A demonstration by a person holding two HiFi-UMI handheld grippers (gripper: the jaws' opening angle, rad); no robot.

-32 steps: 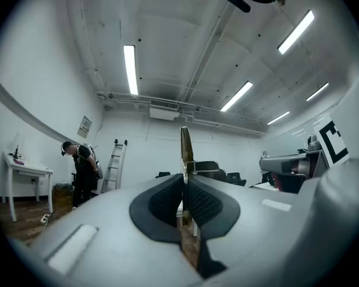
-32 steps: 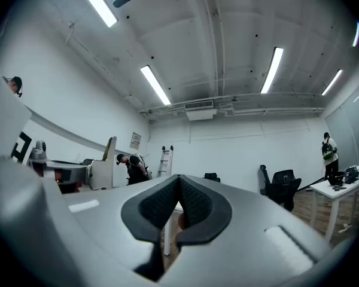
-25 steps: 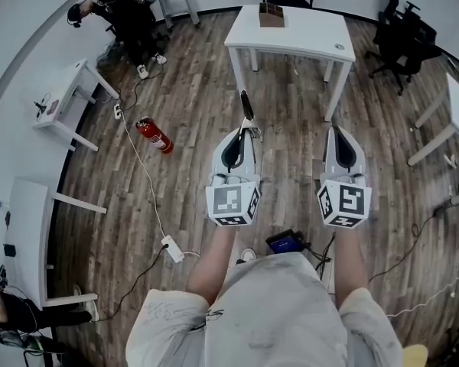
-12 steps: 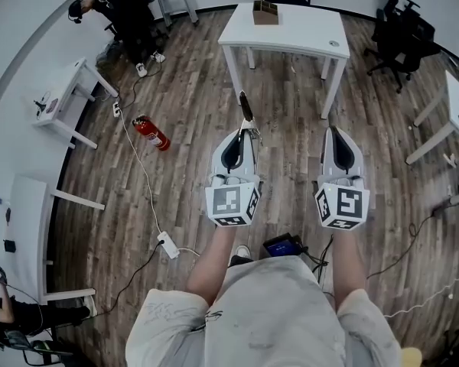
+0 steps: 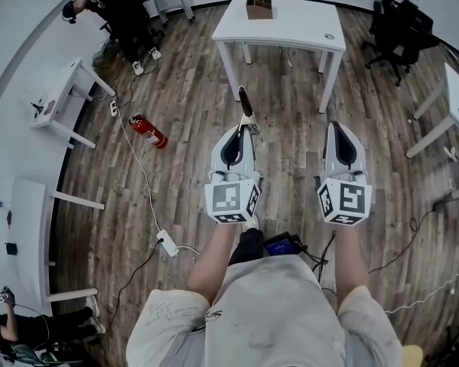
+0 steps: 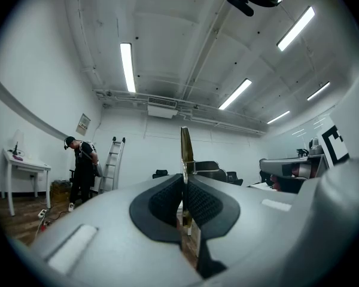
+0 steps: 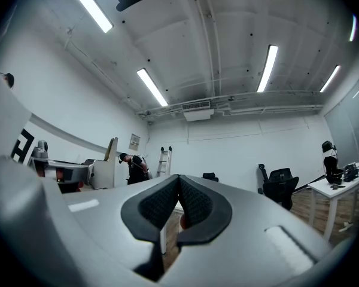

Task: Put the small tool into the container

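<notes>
My left gripper (image 5: 247, 126) is shut on a small slim tool (image 5: 244, 102) that sticks out forward past its jaws; in the left gripper view the tool (image 6: 185, 147) stands upright between the pressed pads. My right gripper (image 5: 341, 132) is held level beside it, jaws together with nothing between them (image 7: 178, 187). A small brown box-like container (image 5: 258, 6) stands at the far edge of the white table (image 5: 306, 29) ahead. Both grippers hang over the wooden floor, well short of the table.
A red fire extinguisher (image 5: 150, 132) lies on the floor at left, beside a white cable and power strip (image 5: 167, 244). White desks (image 5: 57, 98) line the left wall. Black office chairs (image 5: 394, 23) stand at right. A person (image 5: 118, 6) stands by a ladder at back left.
The table and container have shifted up and slightly left in the head view; the extinguisher drifted up too. Both grippers keep their places and grip.
</notes>
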